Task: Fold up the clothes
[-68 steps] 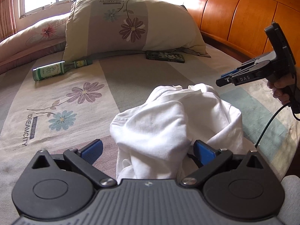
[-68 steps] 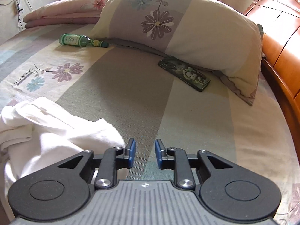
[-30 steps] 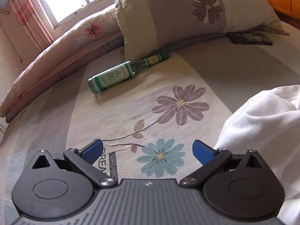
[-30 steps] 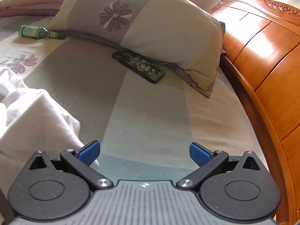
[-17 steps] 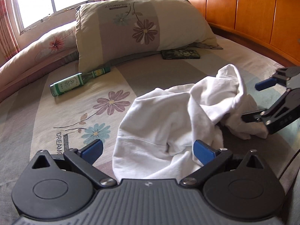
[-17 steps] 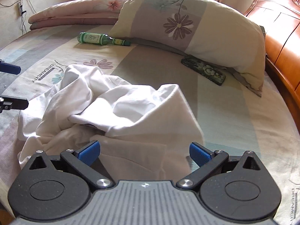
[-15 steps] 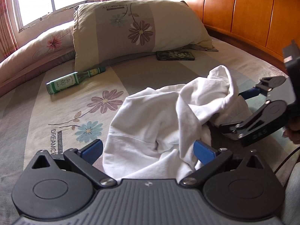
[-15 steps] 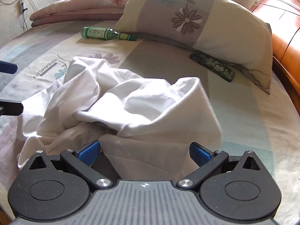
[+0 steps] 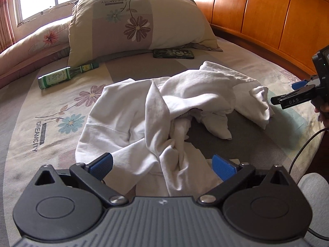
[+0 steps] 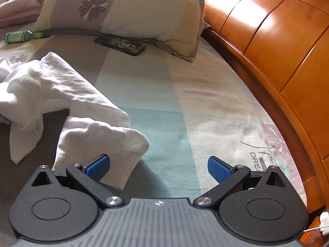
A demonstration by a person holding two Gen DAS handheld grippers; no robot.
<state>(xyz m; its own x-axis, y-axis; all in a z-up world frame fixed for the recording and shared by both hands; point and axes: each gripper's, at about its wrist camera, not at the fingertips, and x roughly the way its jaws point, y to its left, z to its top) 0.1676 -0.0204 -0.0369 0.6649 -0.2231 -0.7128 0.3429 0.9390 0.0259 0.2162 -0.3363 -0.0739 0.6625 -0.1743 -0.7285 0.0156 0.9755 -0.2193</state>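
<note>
The white garment [image 9: 164, 111] lies crumpled and twisted on the bed [image 9: 41, 127], near its middle, with one bunched end reaching toward the headboard [image 9: 267, 14] side; nothing of it is folded yet. The left gripper [image 9: 162, 164] hovers over the near edge of the cloth with fingers spread wide and pinching nothing; the right gripper [image 10: 157, 165] is likewise spread and empty, its left pad just beside the bunched end.

Risks, as judged: a grasp taken on the twisted middle would likely catch several layers and tighten the knot rather than open it; a grip closed on the bedsheet would drag that along; a broad sweep toward the pillow could knock the bottle [image 9: 65, 75] or the phone [image 9: 173, 54], though both lie well apart from the cloth.

Count: one garment; two grippers; one bottle; one phone; one pillow [image 9: 133, 24]; one rolled quilt [image 9: 37, 41].
</note>
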